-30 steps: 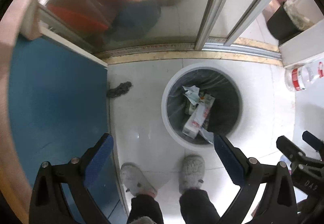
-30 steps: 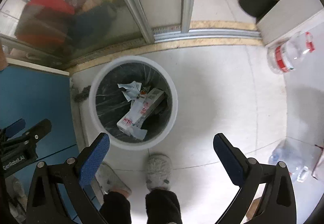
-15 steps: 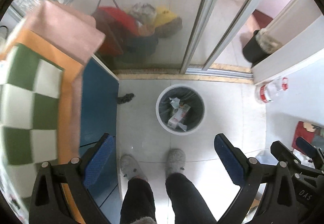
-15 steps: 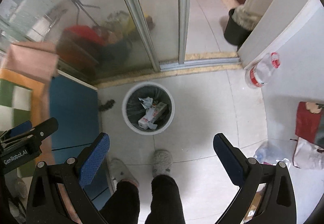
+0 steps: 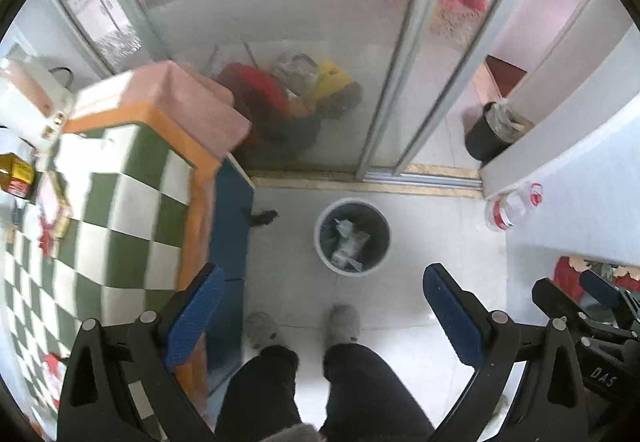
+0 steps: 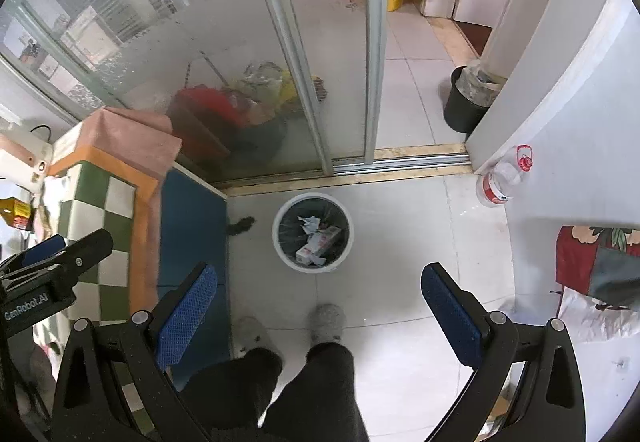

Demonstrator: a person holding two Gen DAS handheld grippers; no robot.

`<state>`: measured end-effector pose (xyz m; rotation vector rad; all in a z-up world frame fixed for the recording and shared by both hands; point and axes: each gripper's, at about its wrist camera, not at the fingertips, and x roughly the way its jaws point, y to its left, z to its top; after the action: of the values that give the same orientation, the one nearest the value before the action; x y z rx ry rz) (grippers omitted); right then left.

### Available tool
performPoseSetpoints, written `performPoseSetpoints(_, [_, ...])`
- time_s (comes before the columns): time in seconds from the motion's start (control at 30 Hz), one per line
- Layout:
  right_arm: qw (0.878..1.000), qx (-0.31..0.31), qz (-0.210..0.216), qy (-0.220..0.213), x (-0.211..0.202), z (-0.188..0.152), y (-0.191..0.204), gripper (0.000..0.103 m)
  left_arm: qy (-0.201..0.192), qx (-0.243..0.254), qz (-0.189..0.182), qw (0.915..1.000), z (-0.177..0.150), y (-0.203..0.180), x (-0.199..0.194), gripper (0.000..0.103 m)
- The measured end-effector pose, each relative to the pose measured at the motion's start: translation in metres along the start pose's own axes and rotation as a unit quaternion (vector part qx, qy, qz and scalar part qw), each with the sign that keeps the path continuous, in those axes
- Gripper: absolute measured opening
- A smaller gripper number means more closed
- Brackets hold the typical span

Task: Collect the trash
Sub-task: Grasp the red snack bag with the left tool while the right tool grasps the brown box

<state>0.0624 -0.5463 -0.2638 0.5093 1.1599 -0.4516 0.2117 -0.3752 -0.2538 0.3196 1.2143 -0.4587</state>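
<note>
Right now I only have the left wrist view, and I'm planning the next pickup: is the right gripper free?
Observer: Yes. The right gripper is open, jaws wide apart, nothing between them.
Operator: Anything loose on the floor off to my right?
Observer: A crumpled white plastic bag lies on the floor just below a red patterned cloth, well right of the bin. I can't tell if it is trash.

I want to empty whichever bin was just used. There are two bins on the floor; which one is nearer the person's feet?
The round white bin with a dark liner, holding cartons and paper, just ahead of the grey slippers. The black bin stands beyond the sliding-door track.
</note>
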Motion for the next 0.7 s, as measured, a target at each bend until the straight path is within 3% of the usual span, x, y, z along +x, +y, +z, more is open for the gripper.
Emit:
performPoseSetpoints(0.17, [1.000, -0.002, 0.022, -0.001, -0.013, 0.015, 0.037, 0.103, -0.040, -0.029, 0.010, 0.9987, 0.017, 0.048, -0.027, 0.102])
performPoseSetpoints(0.37, [0.996, -0.063, 0.065, 0.014, -0.007, 0.041, 0.148, 0.103, -0.082, -0.105, 0.048, 0.9899, 0.026, 0.161, -0.049, 0.103])
performPoseSetpoints(0.53, [0.980, -0.154, 0.115, 0.055, 0.026, 0.043, 0.288, 0.103, -0.051, -0.186, 0.120, 0.9739, -0.007, 0.298, -0.034, 0.103])
performPoseSetpoints(0.63, [0.968, -0.196, 0.132, 0.079, 0.052, 0.035, 0.368, 0.103, -0.010, -0.208, 0.166, 0.9639, -0.038, 0.374, -0.006, 0.103])
performPoseSetpoints(0.7, [0.961, -0.220, 0.137, 0.091, 0.067, 0.030, 0.414, 0.103, 0.018, -0.222, 0.176, 0.9589, -0.058, 0.419, 0.021, 0.102])
